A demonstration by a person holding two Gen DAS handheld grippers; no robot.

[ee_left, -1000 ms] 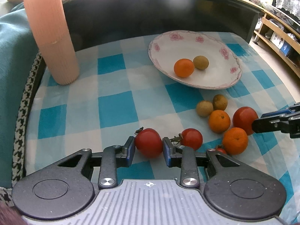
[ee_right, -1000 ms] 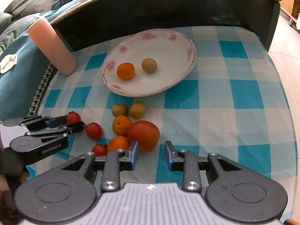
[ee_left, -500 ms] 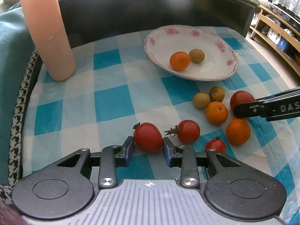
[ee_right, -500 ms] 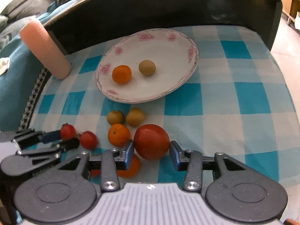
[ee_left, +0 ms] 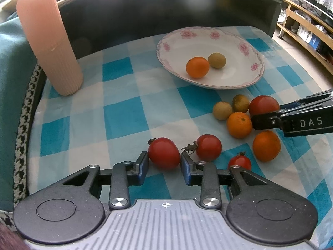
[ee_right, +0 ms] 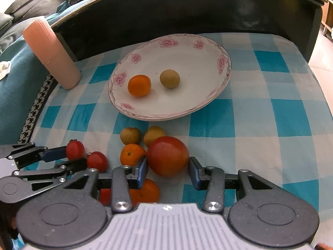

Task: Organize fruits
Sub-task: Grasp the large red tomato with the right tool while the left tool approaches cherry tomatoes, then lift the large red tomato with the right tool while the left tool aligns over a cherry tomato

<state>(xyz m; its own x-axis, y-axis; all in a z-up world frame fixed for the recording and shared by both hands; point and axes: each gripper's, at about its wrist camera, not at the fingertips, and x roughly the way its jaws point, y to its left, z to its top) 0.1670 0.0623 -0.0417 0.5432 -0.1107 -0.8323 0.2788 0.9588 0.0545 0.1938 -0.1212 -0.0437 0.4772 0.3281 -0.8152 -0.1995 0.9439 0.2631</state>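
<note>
My left gripper (ee_left: 164,159) is shut on a small red tomato (ee_left: 164,153) that rests on the checked cloth; the right wrist view shows the same left gripper (ee_right: 73,156) and tomato (ee_right: 75,150). My right gripper (ee_right: 168,164) has its pads against both sides of a large red tomato (ee_right: 167,156), also on the cloth. A flowered plate (ee_right: 224,62) behind holds an orange (ee_right: 139,85) and a longan (ee_right: 169,78). Loose beside the large tomato lie two longans (ee_right: 130,135), two oranges (ee_right: 132,154) and two more small tomatoes (ee_left: 208,147).
A pink ribbed cylinder (ee_left: 50,48) stands upright at the back left of the cloth. A dark raised wall (ee_left: 166,10) runs behind the plate. Teal fabric (ee_left: 12,83) borders the left edge, and a wooden shelf (ee_left: 301,20) lies beyond the right edge.
My right gripper moved forward and left, its jaws widened, and the large tomato now sits between them. The left gripper kept still with its small tomato.
</note>
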